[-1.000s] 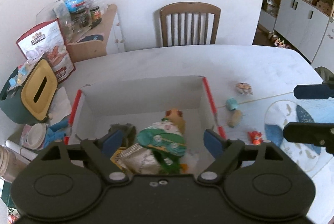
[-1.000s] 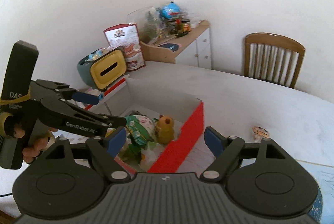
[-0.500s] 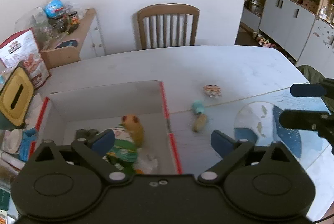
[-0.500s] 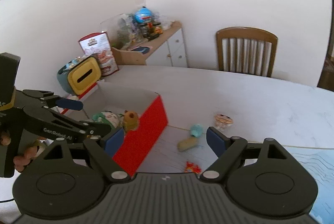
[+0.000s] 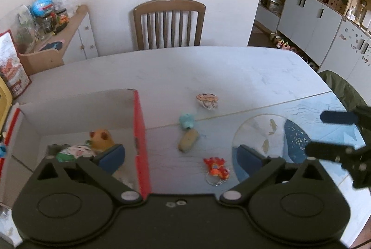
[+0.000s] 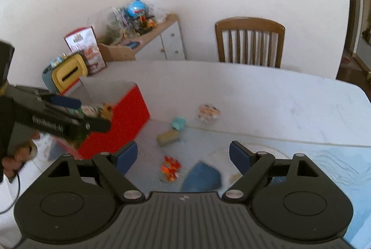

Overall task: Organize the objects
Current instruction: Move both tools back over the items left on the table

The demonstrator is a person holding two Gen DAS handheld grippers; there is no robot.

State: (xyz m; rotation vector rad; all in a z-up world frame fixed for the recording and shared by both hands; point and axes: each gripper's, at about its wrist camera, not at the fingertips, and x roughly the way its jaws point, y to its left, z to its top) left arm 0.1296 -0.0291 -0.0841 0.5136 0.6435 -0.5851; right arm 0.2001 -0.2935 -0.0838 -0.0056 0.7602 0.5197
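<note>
Tan oblong toy lengthwise toward teal toy, away from camera

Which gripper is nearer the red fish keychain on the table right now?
Hard to call; probably the right. The right gripper hangs open with the red fish keychain between its fingers. The left gripper is also open, the keychain near its right finger.

Box left on table, toys right of it, chair behind table
</note>
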